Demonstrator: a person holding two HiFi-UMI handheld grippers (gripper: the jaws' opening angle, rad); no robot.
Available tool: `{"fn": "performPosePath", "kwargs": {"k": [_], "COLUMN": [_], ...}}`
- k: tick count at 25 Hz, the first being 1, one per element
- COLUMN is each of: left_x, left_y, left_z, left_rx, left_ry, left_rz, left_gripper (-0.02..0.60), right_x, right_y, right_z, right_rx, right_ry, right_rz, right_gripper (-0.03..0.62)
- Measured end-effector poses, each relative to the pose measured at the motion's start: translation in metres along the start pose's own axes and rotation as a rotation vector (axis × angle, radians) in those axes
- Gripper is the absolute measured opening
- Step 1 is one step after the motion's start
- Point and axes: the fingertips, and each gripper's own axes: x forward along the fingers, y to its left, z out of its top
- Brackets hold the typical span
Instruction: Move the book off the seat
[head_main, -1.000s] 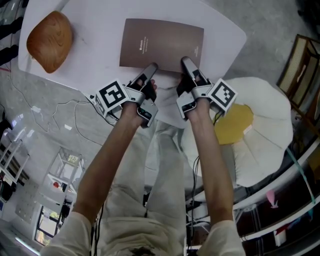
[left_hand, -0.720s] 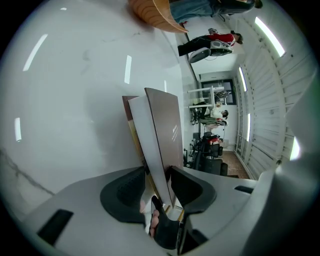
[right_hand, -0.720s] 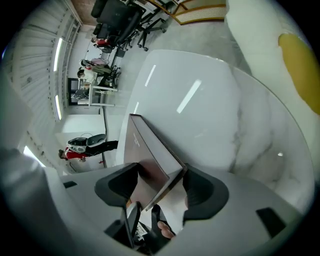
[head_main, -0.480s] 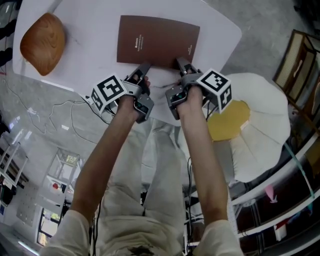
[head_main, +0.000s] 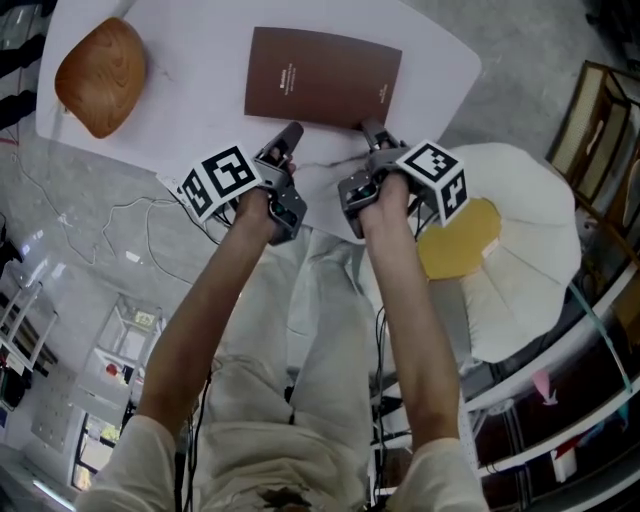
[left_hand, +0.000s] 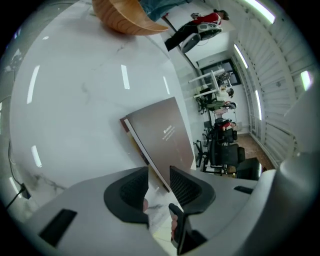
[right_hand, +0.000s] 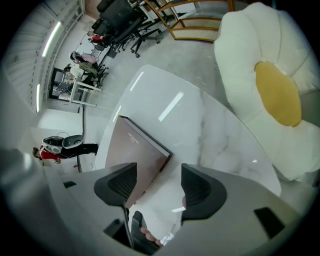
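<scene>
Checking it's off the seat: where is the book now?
In the head view the brown book lies flat on the white table, top centre, just beyond the left gripper and right gripper; a wooden bowl sits to its left.

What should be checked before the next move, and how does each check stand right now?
1. Book off seat: ok. The book lies flat on the table, apart from the seat.
2. Book fully supported: ok. No edge overhangs the table.
3. Right gripper released: ok. Its jaws have just been opening and stand wide, with only table between them.
4. Left gripper released: ok. Its jaws are apart and the pads are not pressing the book.
5. Wooden bowl clear of the book: ok. It sits apart, at the table's left corner.
</scene>
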Motion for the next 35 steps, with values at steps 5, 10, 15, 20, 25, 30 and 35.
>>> {"fn": "performPosePath", "kwargs": {"k": [5, 10, 15, 20, 25, 30, 35], "left_x": [-0.023, -0.046, -0.071, -0.091, -0.118, -0.142, -0.162], "left_y": [-0.02, -0.05, -0.085, -0.111, -0.137, -0.173, -0.216], "left_z": [-0.016, -0.039, -0.058, -0.077, -0.094, -0.101, -0.116], "left_rx": [0.059, 0.131, 0.188, 0.232, 0.312, 0.386, 0.454], "left_ry": [0.011, 0.029, 0.046, 0.062, 0.049, 0.04, 0.041], "left_rz": [-0.004, -0.02, -0.042, -0.049, -0.029, -0.037, -0.052], "left_gripper": [0.138, 0.137, 0.12, 0.088, 0.058, 0.044, 0.044], "right_x": [-0.031, -0.07, -0.106, -0.142, -0.18, -0.213, -0.25], "right_y": [0.006, 0.014, 0.03, 0.035, 0.042, 0.058, 0.072], "right_z": [0.0, 0.002, 0.002, -0.008, -0.025, -0.036, -0.031], "right_rx": [-0.037, -0.087, -0.204, -0.255, -0.222, -0.259, -0.285], "right_ry": [-0.001, -0.006, -0.027, -0.01, 0.03, 0.044, 0.062], "right_rz": [0.033, 0.055, 0.102, 0.128, 0.2, 0.256, 0.291], "right_gripper": [0.262, 0.173, 0.1, 0.067, 0.063, 0.063, 0.063]}}
